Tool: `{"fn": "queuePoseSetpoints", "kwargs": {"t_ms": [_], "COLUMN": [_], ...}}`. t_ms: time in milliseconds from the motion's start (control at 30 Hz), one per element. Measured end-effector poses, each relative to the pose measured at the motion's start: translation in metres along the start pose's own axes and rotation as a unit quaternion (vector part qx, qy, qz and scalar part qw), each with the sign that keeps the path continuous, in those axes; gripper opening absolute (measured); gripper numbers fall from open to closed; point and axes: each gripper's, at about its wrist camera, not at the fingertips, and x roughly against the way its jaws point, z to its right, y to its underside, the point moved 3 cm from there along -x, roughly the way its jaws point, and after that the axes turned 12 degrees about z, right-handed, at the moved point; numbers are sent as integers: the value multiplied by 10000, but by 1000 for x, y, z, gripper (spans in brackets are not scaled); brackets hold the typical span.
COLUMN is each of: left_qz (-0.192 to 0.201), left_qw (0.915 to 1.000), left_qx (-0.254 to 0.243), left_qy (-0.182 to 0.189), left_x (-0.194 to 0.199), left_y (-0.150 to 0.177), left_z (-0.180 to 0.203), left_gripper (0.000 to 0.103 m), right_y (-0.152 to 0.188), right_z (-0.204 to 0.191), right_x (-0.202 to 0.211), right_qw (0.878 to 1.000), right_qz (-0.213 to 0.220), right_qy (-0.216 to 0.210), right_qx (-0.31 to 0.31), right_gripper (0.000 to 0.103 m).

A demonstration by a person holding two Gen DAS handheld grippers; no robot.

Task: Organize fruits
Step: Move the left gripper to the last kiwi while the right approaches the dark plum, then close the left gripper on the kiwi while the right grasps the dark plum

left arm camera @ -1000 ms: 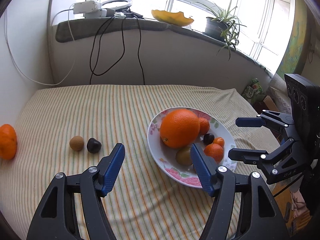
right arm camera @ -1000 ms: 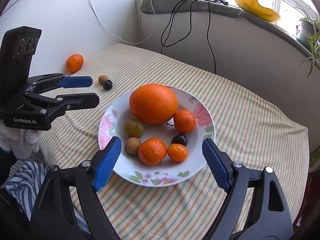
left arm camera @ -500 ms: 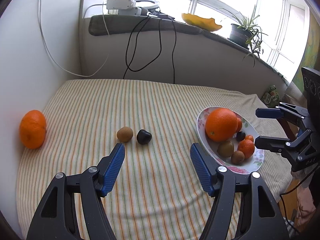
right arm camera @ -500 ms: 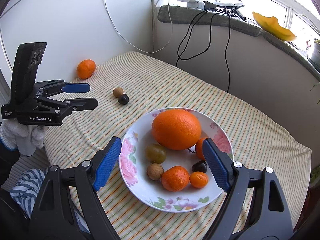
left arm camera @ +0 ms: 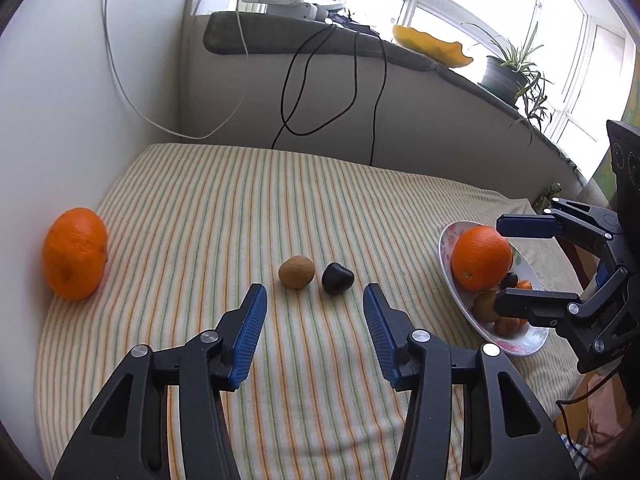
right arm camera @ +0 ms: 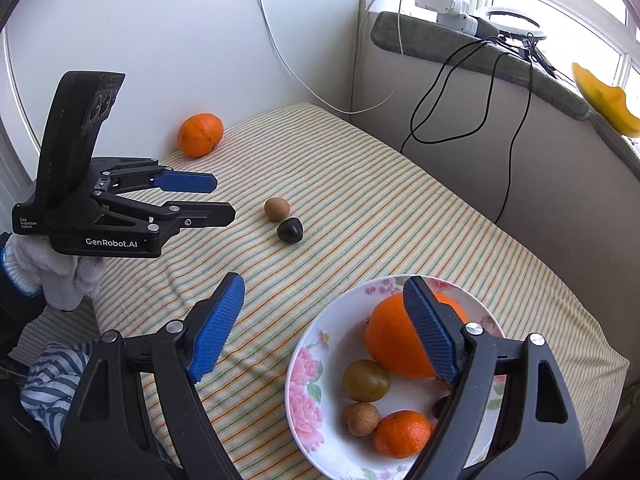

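Stripy cloth (left arm camera: 248, 208) covers the table. Most fruit sits in the plate (right arm camera: 308, 364) already. Three wait outside: brown fruit (left arm camera: 296, 272) and dark fruit (left arm camera: 337, 278) at twelve o'clock from the left claw (left arm camera: 312, 304), loose orange (left arm camera: 75, 253) at nine. Left claw and right claw (right arm camera: 324, 312) are both wide and hold nothing.

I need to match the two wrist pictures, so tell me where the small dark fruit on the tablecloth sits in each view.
Left wrist view: the dark fruit lies near the middle, just ahead of the open left claw, right of the brown fruit.
Right wrist view: the dark fruit lies left of centre, just below and right of the brown fruit.
Shared landmark: the lone orange by the wall.
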Motion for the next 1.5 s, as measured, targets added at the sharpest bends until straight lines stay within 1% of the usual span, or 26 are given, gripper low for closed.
{"fn": "queuePoseSetpoints", "kwargs": {"t_ms": [67, 100, 167, 200, 367, 433, 667, 800, 1067, 1167, 1400, 1500], "left_qz": [-46, -63, -105, -128, -266, -305, -411, -440, -516, -555, -615, -616], "left_qw": [10000, 10000, 9999, 9999, 9995, 9993, 9987, 9985, 9979, 9974, 9964, 9965], "left_qx": [22, 36, 53, 56, 82, 107, 170, 191, 220, 302, 398, 359], "left_qy": [26, 35, 75, 88, 165, 173, 229, 267, 334, 356, 423, 431], "left_x": [-4, -6, -10, -12, -23, -29, -42, -47, -54, -59, -64, -64], "left_y": [0, -1, -1, -1, 0, -1, -2, -4, -3, -2, 0, 1], "left_z": [-4, -5, -8, -9, -13, -15, -20, -20, -20, -23, -26, -25], "left_gripper": [41, 40, 37, 36, 33, 32, 32, 32, 32, 29, 28, 25], "right_y": [-4, -6, -9, -10, -15, -16, -16, -14, -16, -16, -15, -12], "right_z": [-5, -8, -13, -15, -21, -23, -30, -33, -37, -36, -35, -34], "right_x": [-9, -13, -21, -26, -49, -58, -85, -96, -113, -118, -130, -133], "right_qw": [9999, 9998, 9995, 9993, 9981, 9973, 9941, 9928, 9912, 9908, 9898, 9895], "right_qz": [-70, -104, -175, -218, -453, -549, -861, -974, -1107, -1157, -1249, -1281], "right_qy": [-67, -92, -145, -179, -312, -338, -387, -390, -419, -418, -420, -420], "right_qx": [92, 139, 206, 225, 292, 353, 540, 577, 597, 565, 546, 512], "right_gripper": [75, 74, 68, 66, 55, 52, 45, 43, 40, 39, 36, 33]}}
